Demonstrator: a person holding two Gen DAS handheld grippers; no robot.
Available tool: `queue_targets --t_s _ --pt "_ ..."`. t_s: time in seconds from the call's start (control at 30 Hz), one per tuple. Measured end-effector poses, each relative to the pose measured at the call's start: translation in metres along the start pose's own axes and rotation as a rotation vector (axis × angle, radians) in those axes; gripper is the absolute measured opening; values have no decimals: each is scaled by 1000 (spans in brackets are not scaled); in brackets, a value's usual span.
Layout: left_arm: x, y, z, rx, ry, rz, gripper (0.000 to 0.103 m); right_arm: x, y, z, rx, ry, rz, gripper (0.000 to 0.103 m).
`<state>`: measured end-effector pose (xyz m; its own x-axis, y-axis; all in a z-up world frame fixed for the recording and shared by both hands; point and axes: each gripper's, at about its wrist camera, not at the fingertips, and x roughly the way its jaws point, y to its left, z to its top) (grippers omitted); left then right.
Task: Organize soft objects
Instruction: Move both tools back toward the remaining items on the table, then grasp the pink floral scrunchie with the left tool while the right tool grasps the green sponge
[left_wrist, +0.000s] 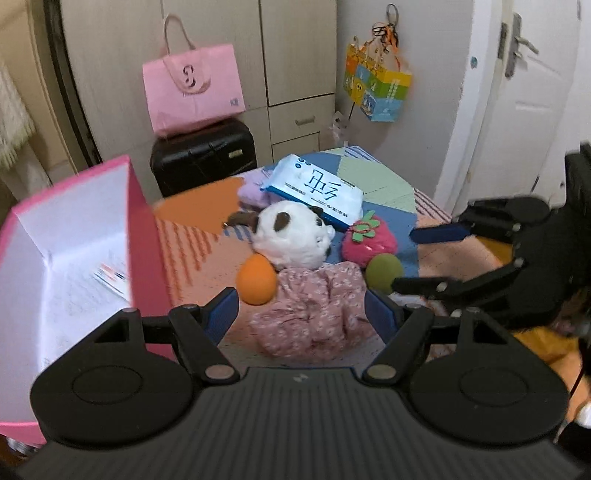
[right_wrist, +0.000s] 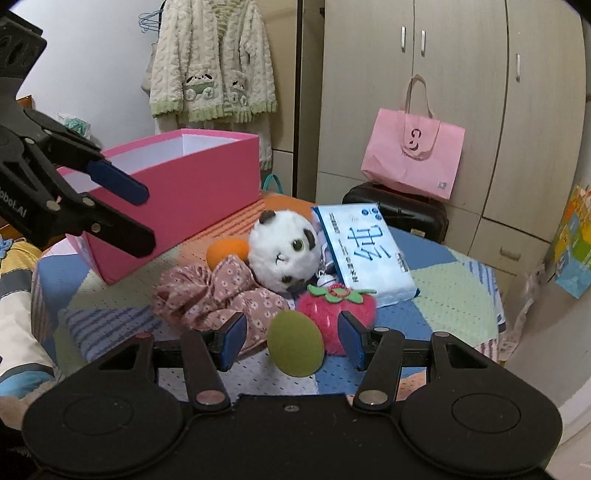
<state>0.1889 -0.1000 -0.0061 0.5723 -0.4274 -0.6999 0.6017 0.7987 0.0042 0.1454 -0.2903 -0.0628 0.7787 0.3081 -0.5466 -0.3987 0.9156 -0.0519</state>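
A: Container first. Open pink cardboard box with white inside (right_wrist: 177, 184) sits at one end of the patchwork-covered worktop (right_wrist: 454, 295). Inside, from the left wrist view, only a small printed paper slip (left_wrist: 110, 277) against the wall.

B: And the soft things?

A: All outside the box, heaped mid-worktop. White plush panda head (right_wrist: 282, 254) in the middle, orange foam ball (right_wrist: 227, 251) touching it on the box side, crumpled pink floral cloth (right_wrist: 218, 295) in front. Pink fuzzy strawberry toy with green leaves (right_wrist: 336, 314) beside the panda, olive-green foam ball (right_wrist: 295, 343) just in front of the strawberry. White-and-blue pack of tissues (right_wrist: 365, 251) leans behind, over a lilac plush piece (left_wrist: 255, 192).

B: Tools?

A: Left tool (left_wrist: 301, 314) angled down over the floral cloth, fingers spread either side, nothing gripped. Right tool (right_wrist: 291, 341) angled down, fingers apart, green ball framed between them; contact with the pads I cannot tell, but gaps show on both sides.

B: Relative pose?

A: Each tool shows in the other's view, both pointing in at the heap.
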Motion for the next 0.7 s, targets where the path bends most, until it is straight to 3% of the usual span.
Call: queue_targets --t_s 0.37,0.53,0.6,0.7 --pt "49 -8 -9 -115 -22 -27 74 28 -11 -16 66 11 31 60" --pt "66 -15 -16 -112 -50 40 74 27 -11 -24 84 -20 35 59" --pt "72 -17 -21 -100 -62 82 74 27 -9 -28 82 -29 21 50" --pt "78 -14 -26 -140 -48 48 74 25 -4 -34 77 -42 0 45"
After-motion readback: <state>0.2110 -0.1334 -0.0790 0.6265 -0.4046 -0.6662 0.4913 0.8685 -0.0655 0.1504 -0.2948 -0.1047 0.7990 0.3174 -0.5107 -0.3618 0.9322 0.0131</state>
